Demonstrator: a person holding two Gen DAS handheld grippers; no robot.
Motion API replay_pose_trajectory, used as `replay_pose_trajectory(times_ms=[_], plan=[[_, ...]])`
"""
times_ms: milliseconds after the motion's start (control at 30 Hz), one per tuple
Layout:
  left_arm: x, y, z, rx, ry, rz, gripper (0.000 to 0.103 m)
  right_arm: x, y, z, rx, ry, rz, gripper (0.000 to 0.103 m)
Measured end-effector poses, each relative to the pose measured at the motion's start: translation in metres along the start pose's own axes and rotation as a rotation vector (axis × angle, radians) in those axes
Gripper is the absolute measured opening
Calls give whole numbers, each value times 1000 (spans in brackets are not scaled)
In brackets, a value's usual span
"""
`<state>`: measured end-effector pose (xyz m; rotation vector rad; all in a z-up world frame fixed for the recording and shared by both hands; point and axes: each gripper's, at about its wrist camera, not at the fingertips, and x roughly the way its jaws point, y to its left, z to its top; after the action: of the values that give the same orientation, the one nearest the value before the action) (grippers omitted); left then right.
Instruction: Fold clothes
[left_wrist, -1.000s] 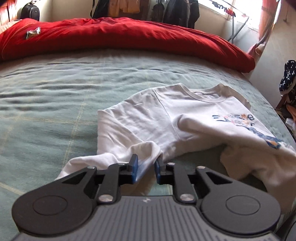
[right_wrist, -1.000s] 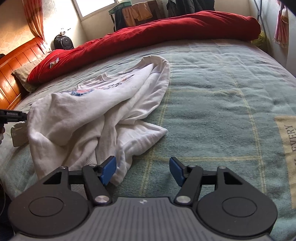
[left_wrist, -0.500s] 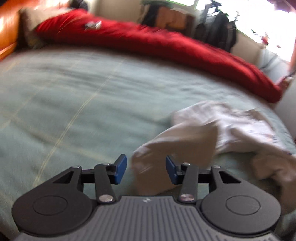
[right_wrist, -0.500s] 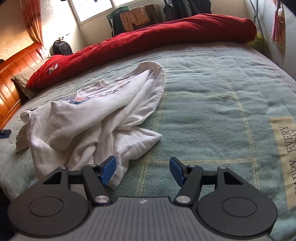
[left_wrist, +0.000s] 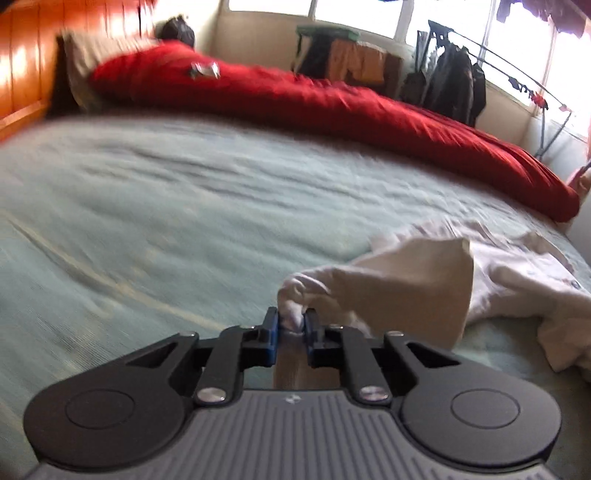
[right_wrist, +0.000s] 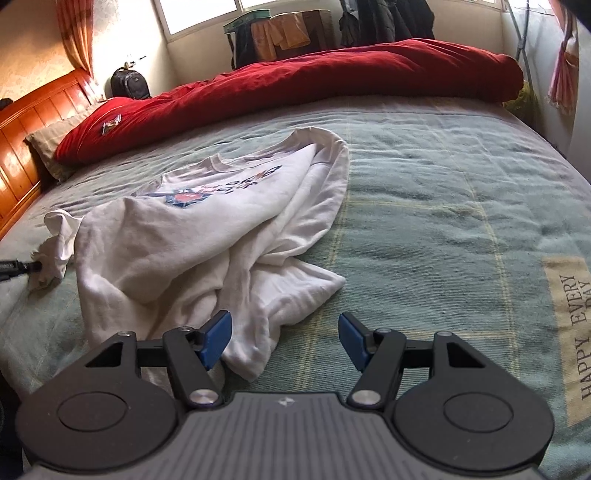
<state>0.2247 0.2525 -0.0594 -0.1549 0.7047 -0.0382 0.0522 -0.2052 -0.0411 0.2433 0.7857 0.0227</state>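
Observation:
A white T-shirt (right_wrist: 207, 236) with a blue and red print lies crumpled on the green bedspread (right_wrist: 443, 206). In the left wrist view the shirt (left_wrist: 406, 280) lies to the right, and my left gripper (left_wrist: 291, 326) is shut on a bunched corner of it, lifted off the bed. That gripper's tip shows at the far left of the right wrist view (right_wrist: 22, 266), holding the shirt's corner. My right gripper (right_wrist: 284, 338) is open and empty, just above the shirt's near hem.
A red duvet (right_wrist: 314, 85) lies rolled along the far side of the bed. A wooden headboard (right_wrist: 22, 122) and a pillow (right_wrist: 55, 136) are at the left. Clothes hang on a rack (left_wrist: 454, 81) by the window. The bedspread has a printed patch (right_wrist: 569, 332) at the right.
My left gripper opened, moved to a corner of the shirt, then shut on it and pulled it out to the left. My right gripper stayed open and shifted slightly.

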Motion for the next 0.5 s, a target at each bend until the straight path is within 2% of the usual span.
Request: replay_pose_trajectory(times_ms=[167,233,300,500], plan=[[-30,8,25,80,-82,95,12,3,4,-1,-3,4,8,69],[-46,2,31,140,-112,108,12,3,5,-1,-3,3,10,69],[-59,-8,31,199,-130,93,12,3,6,0,-5,2,12,69],[-73,-66,-2,438,-77,-19,12,3,9,1,-3,-6,15,69]])
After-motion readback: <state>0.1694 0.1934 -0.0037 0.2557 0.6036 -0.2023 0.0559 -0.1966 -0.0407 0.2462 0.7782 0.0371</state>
